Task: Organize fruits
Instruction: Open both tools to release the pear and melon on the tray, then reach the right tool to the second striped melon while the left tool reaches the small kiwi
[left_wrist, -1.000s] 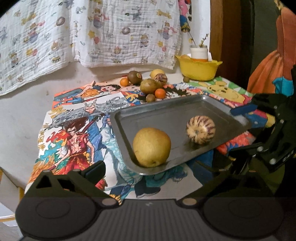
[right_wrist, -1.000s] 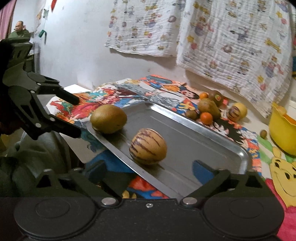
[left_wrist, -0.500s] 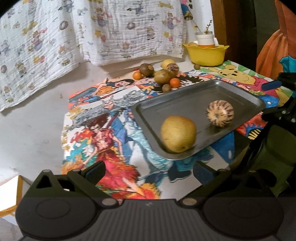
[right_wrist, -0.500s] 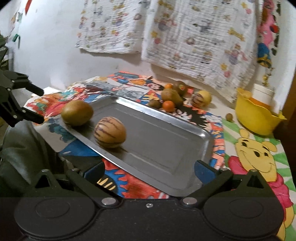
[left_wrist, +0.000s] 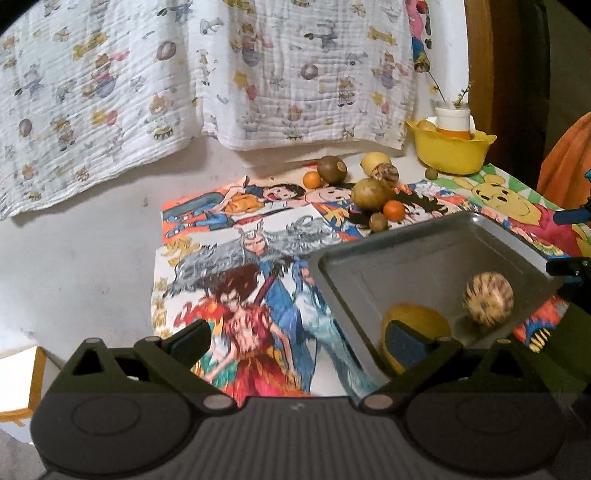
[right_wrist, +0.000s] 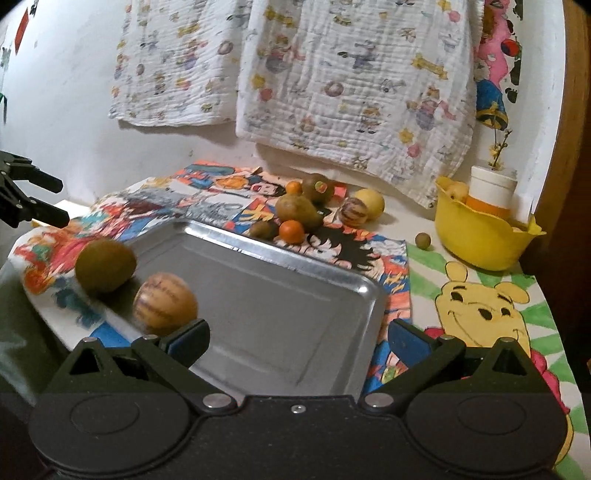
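Observation:
A metal tray (left_wrist: 406, 254) (right_wrist: 280, 295) lies on a cartoon-print cloth and holds a yellow-brown pear (left_wrist: 417, 317) (right_wrist: 105, 269) and a striped round melon (left_wrist: 488, 299) (right_wrist: 164, 304). Several loose fruits cluster behind the tray: a brown pear (left_wrist: 371, 194) (right_wrist: 297, 208), small oranges (left_wrist: 393, 210) (right_wrist: 291, 231), a kiwi (left_wrist: 331, 169) (right_wrist: 316, 187), a lemon (left_wrist: 375, 162) (right_wrist: 369, 201). My left gripper (left_wrist: 299, 341) is open and empty, left of the tray's near corner. My right gripper (right_wrist: 299, 339) is open and empty over the tray's near edge.
A yellow bowl (left_wrist: 448, 151) (right_wrist: 480, 236) with a white jar stands at the back right. A small brown ball (right_wrist: 422, 240) lies next to it. Printed cloths (left_wrist: 184, 92) hang on the wall behind. The table's left edge drops off beside the cloth (left_wrist: 22, 369).
Both grippers have swung to the right and forward; the tray has slid right in the left view and left in the right view. The fruits in the tray stay put.

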